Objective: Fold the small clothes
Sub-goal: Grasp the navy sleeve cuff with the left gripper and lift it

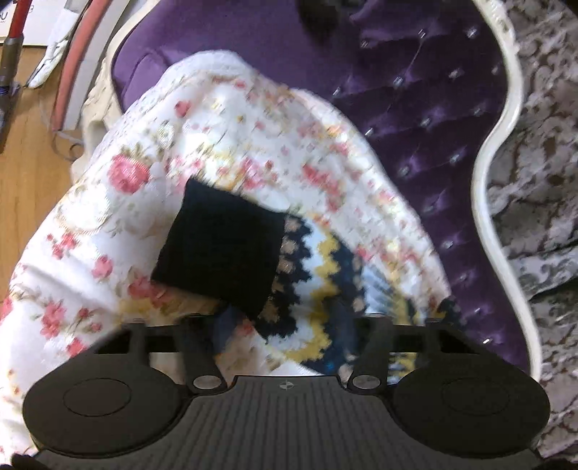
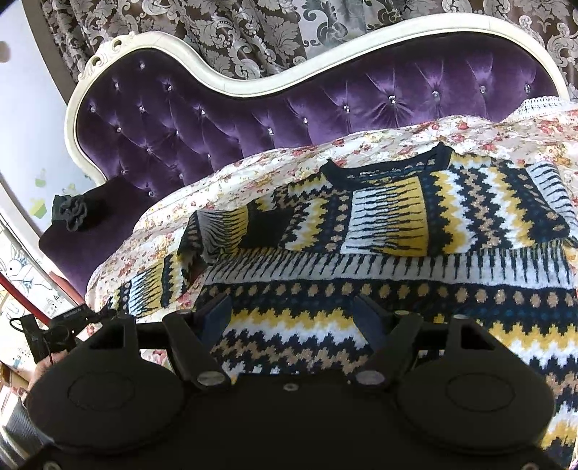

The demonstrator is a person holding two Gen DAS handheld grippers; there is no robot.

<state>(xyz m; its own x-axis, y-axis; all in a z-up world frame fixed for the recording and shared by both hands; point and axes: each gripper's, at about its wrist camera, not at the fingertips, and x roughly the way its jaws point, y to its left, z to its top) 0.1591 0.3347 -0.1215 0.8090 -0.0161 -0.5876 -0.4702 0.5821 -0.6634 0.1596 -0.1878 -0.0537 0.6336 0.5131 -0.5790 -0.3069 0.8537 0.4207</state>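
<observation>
- Purple tufted velvet sofa with cream carved frame (image 2: 202, 119): the work surface; its buttoned back rises behind everything, with patterned grey damask curtains (image 2: 224, 32) hanging beyond it.
- White quilted bedspread printed with pink roses (image 1: 108, 202): draped over the sofa seat, probably to give a flat bed for folding.
- Knitted sweater in navy, yellow, white and tan zigzag bands (image 2: 397, 224): the task's garment. It lies on the bedspread, navy neckline away from the right camera; one sleeve is laid across the chest, the other trails crumpled toward the left edge. Folding looks partly done, body not yet doubled.
- Right gripper (image 2: 292, 314): jaws spread wide, nothing between them; it hovers low over the sweater's lower body, apparently placed to take the hem.
- Left gripper (image 1: 285, 336): jaws likewise parted, clamping nothing visible; knit fabric lies just ahead of and between them, and blur suggests motion. Whether the fingertips touch the cloth cannot be told.
- Plain navy ribbed sleeve cuff (image 1: 220, 246): resting on the bedspread just in front of the left gripper, the likely next pickup.
</observation>
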